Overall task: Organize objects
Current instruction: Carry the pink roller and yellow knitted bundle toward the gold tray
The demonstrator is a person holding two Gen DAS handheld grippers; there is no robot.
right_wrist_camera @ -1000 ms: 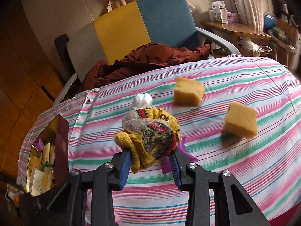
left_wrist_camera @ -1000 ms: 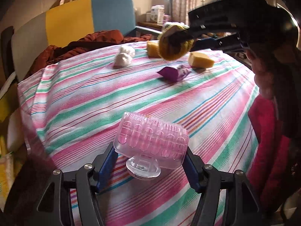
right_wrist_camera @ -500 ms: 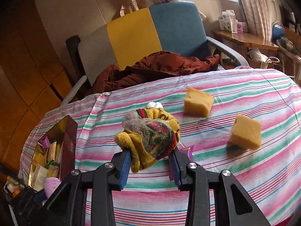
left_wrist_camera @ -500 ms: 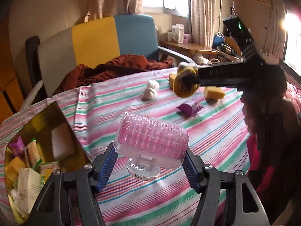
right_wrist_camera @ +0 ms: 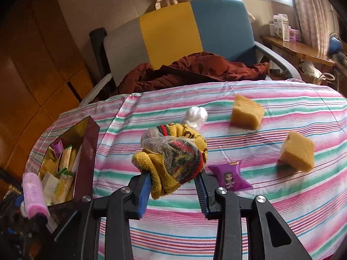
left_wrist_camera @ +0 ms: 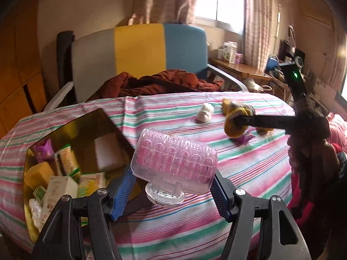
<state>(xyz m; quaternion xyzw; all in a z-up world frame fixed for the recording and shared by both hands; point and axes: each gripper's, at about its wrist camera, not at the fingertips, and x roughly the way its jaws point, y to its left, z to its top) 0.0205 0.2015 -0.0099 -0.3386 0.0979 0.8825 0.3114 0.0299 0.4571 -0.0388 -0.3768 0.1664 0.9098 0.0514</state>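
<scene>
Striped tablecloth (right_wrist_camera: 238,227): sponges (right_wrist_camera: 247,114), box (right_wrist_camera: 86,158), sachet (right_wrist_camera: 229,176).

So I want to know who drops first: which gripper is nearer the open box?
Left. The left gripper, holding the pink roller, is right beside the open box. The right gripper, holding the knit bundle, is farther off, over mid-table.

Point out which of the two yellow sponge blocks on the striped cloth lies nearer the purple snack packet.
The sponge on the right, toward the near edge of the cloth. The purple packet lies just to its left; the other sponge sits farther back, near the white wad.
</scene>
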